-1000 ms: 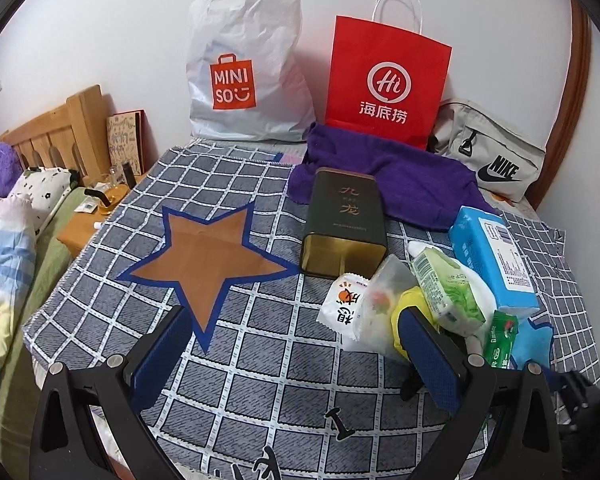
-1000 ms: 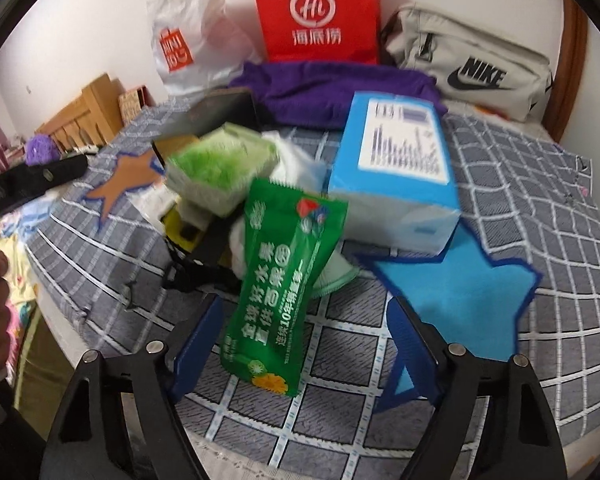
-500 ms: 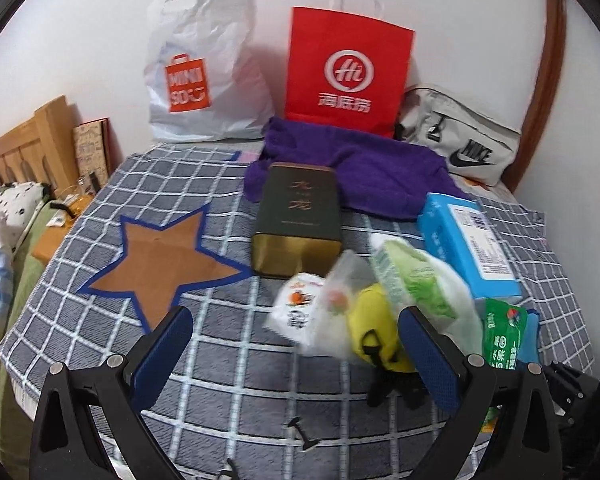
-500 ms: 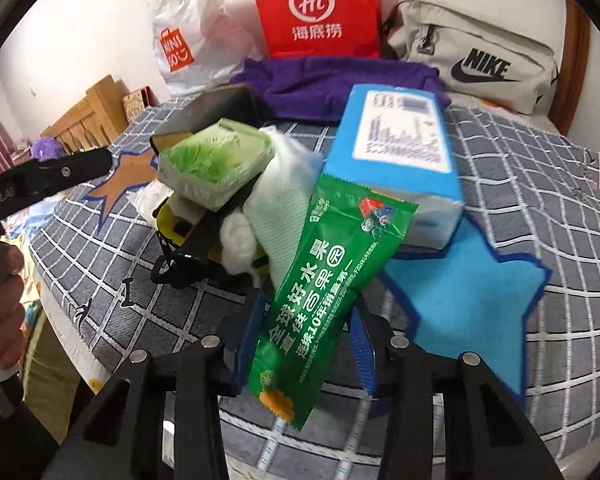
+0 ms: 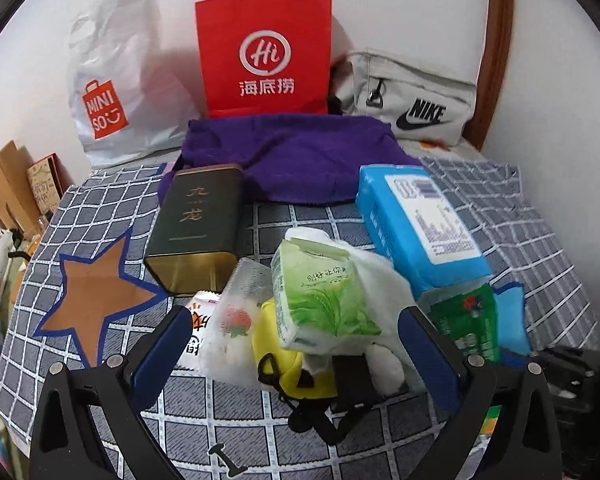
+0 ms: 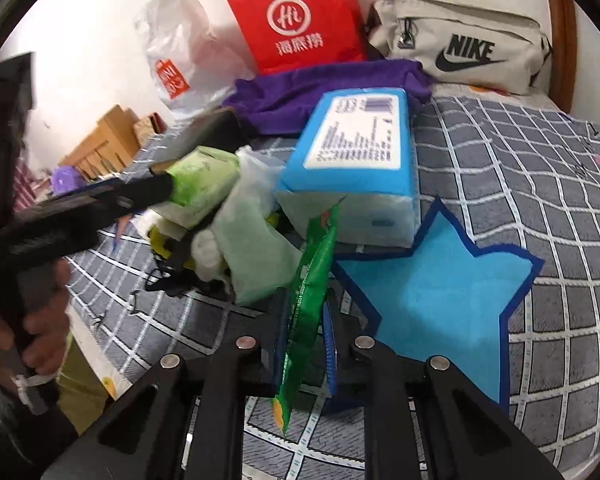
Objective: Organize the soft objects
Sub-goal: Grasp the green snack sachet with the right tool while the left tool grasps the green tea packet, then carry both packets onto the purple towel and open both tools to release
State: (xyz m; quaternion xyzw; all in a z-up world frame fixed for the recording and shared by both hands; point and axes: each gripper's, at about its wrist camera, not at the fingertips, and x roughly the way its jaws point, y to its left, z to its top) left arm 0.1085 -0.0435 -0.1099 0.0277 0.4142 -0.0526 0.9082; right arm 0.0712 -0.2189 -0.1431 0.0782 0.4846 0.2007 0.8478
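The right gripper (image 6: 306,340), low in the frame's centre, is clenched on the green sachet (image 6: 306,300), which stands edge-on between the pads. It looks light, thin and crinkly, likely slippery film; a hold across its flat middle seems safer than at a sealed end. To its right lies the blue star patch (image 6: 440,300); above it sits the blue tissue pack (image 6: 356,160), soft and squashy.

The left gripper (image 5: 296,344) is spread wide around the pile, touching nothing clearly. Between its fingers sits the green tissue pack (image 5: 320,300), light and compressible, best pinched across its short sides.
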